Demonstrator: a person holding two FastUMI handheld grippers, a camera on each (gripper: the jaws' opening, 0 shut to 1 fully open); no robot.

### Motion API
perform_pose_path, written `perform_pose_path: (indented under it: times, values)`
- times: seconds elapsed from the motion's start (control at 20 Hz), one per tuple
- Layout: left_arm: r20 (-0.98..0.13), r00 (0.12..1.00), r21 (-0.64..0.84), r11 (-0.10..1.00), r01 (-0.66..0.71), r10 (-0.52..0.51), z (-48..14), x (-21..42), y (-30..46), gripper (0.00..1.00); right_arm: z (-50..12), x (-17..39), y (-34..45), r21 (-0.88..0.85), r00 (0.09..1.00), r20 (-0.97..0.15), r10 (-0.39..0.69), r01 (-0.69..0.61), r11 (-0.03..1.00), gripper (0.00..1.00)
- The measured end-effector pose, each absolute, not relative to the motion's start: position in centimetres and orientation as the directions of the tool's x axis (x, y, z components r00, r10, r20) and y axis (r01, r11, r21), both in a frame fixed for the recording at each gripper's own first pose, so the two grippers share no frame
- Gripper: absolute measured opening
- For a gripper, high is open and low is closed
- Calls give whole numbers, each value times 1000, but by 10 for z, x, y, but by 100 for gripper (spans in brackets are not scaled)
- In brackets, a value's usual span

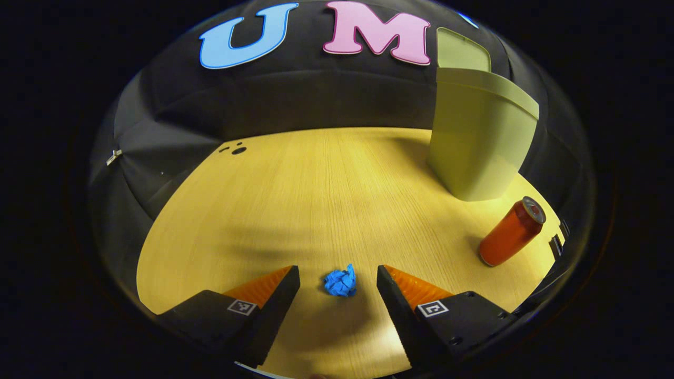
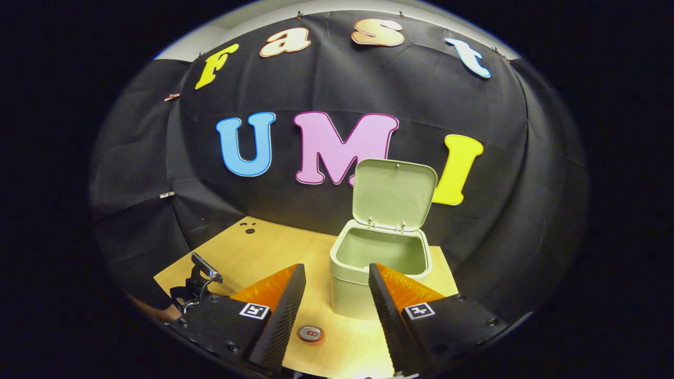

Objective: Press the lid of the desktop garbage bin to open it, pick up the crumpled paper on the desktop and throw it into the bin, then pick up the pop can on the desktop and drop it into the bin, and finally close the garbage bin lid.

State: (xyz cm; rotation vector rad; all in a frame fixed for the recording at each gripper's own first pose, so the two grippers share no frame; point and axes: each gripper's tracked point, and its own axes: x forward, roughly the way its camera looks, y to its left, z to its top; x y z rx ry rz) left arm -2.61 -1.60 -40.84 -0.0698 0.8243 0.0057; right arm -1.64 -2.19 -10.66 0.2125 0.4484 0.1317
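Presently catalogued, working outward from each tool.

Left tool [image 1: 338, 279]: jaws stood well apart, holding nothing, low over the table [image 1: 316, 184]. Crumpled paper [image 1: 340, 281]: a small blue wad resting on the table in the gap between the two fingertips, touching neither as far as could be seen, roughly centred. Handling, by judgement: very light, soft, readily crushed; it should give under the pads rather than slip, so a grip across its widest part, fingers brought low to the tabletop on either side, looked suitable. Little force seemed needed; it could skid if one finger met it first.

Pop can [image 1: 512, 232]: orange, standing on the table well off to the right of the left tool, just in front of the bin [image 1: 476, 142]. Handling, by judgement: light if empty, thin-walled, smooth and somewhat slippery, apt to dent; best taken around the mid-body.

Right tool [image 2: 337, 295]: jaws likewise apart and empty, held high above the table. Below, between its fingers, the can's top showed from above. Beyond stood the pale green bin, its lid [image 2: 395, 192] raised upright at the rear hinge and the interior showing empty. The left tool's rear hardware was visible at the lower left of the right gripper view.

Status, by judgement: lid step done; paper not yet grasped.
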Motion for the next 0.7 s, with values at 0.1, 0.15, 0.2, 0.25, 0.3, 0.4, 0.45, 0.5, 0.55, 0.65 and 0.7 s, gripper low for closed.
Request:
perform_pose_path:
  times: [0.1,0.15,0.2,0.25,0.3,0.4,0.45,0.5,0.55,0.65,0.7]
  values:
    - [-744,668,-61,998,-29,-26,-414,-25,-19,92,-110,-19,-25,237,890,-426,162,-64,970,77]
    - [-746,665,-64,998,-25,-31,-416,-24,-21,89,-111,-20,-27,238,888,-432,158,-57,970,77]
    - [-750,661,-67,998,-22,-36,-418,-23,-23,88,-112,-21,-28,238,887,-435,154,-51,970,77]
    - [-756,654,-69,997,-19,-40,-420,-22,-23,86,-113,-22,-30,238,886,-439,151,-47,970,77]
    - [-761,647,-69,997,-17,-42,-424,-20,-24,85,-114,-22,-30,238,885,-441,149,-45,970,77]
    - [-771,636,-70,997,-16,-44,-430,-18,-24,80,-115,-23,-32,231,884,-443,146,-45,972,77]
    - [-773,632,-71,997,-14,-46,-431,-17,-25,75,-116,-24,-32,229,882,-447,146,-45,972,77]
    - [-778,626,-73,997,-13,-49,-434,-19,-26,73,-118,-24,-32,232,879,-454,148,-44,972,77]
    - [-783,620,-77,997,-12,-53,-435,-20,-27,70,-120,-25,-31,241,873,-464,151,-40,970,77]
    - [-787,616,-71,997,-17,-45,-436,-21,-27,64,-128,-30,-30,250,856,-492,159,-36,968,77]
    - [-787,616,-66,998,-18,-41,-438,-22,-26,60,-130,-32,-27,253,850,-499,167,-41,967,77]
